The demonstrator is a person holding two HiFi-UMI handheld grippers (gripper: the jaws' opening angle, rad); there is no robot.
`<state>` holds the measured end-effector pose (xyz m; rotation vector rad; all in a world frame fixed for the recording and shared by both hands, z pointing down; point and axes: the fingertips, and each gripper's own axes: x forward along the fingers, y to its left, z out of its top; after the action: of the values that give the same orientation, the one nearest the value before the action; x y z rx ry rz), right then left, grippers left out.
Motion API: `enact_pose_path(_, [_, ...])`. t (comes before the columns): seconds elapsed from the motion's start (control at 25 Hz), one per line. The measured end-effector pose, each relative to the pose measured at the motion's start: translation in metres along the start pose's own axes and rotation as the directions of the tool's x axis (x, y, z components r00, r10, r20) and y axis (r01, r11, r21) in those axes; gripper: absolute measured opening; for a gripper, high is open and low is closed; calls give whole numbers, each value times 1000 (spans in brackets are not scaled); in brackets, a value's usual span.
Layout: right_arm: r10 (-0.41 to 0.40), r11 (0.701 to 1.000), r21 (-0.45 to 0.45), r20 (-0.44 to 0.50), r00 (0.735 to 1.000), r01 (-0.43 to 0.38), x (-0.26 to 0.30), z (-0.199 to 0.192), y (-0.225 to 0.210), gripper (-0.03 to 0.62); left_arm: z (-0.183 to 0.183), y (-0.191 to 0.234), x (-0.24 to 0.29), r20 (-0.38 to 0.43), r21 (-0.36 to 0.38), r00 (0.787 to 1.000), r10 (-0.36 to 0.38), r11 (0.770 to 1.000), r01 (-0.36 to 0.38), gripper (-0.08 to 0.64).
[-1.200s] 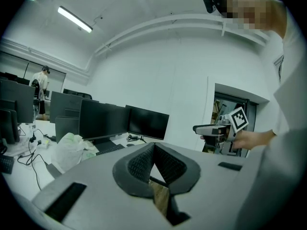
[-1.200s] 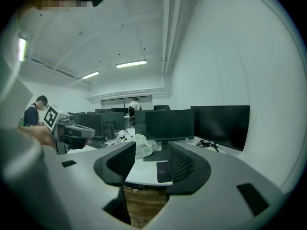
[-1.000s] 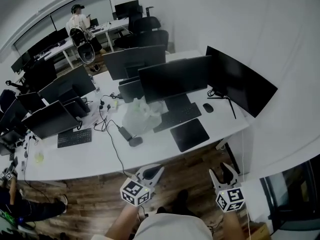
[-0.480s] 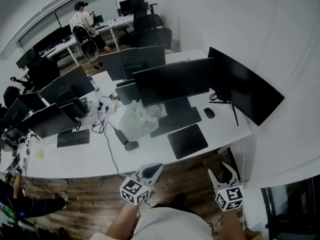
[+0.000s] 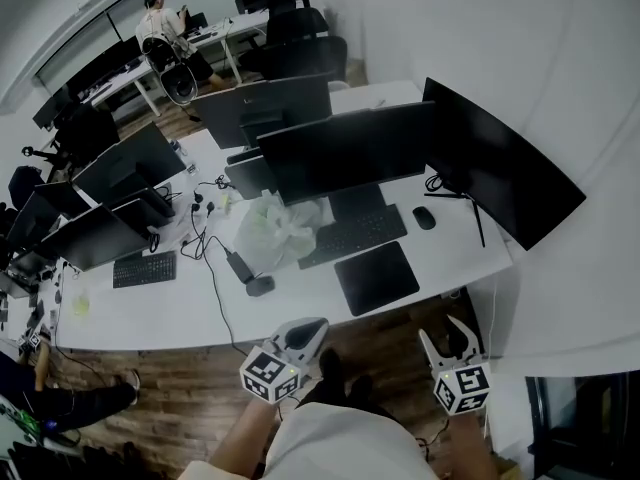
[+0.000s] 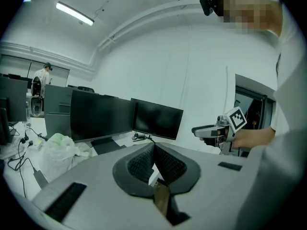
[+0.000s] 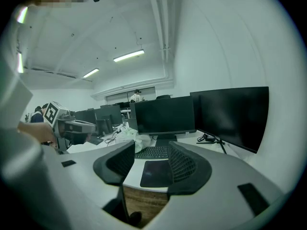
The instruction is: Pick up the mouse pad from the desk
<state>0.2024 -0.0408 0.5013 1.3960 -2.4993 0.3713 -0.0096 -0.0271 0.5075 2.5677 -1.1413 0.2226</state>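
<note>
The black mouse pad (image 5: 377, 276) lies flat near the white desk's front edge (image 5: 300, 323), in front of a black keyboard (image 5: 355, 233). Both grippers hover over the wooden floor, short of the desk. My left gripper (image 5: 303, 334) is left of the pad, its jaws closed together at the tips with nothing between them (image 6: 153, 147). My right gripper (image 5: 448, 336) is below and right of the pad and stands open. In the right gripper view the mouse pad (image 7: 156, 172) shows between its jaws (image 7: 151, 150), still some way off.
Behind the pad stand a flat monitor (image 5: 345, 153) and a curved monitor (image 5: 500, 168), with a mouse (image 5: 424, 218) beside the keyboard. A crumpled plastic bag (image 5: 275, 228), cables and a small dark object (image 5: 260, 285) lie left of it. A person (image 5: 160, 28) sits at a far desk.
Both grippers have come forward toward the desk's front edge, and the desk now sits a little nearer in the head view. Neither gripper's jaws have visibly changed.
</note>
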Motion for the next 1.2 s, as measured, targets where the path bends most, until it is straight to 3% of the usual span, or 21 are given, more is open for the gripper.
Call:
enact_pose_path(0.64, [-48,998,40,-134,990,54,106,-18,-43,239,-13,95,93,-102,-19,991,-89,996,87,15])
enact_pose_path(1.2, [-107,990,59,-303,947,130,195,-65,-74,255,-50,162,167,-202,-46,957,-209,978,204,15])
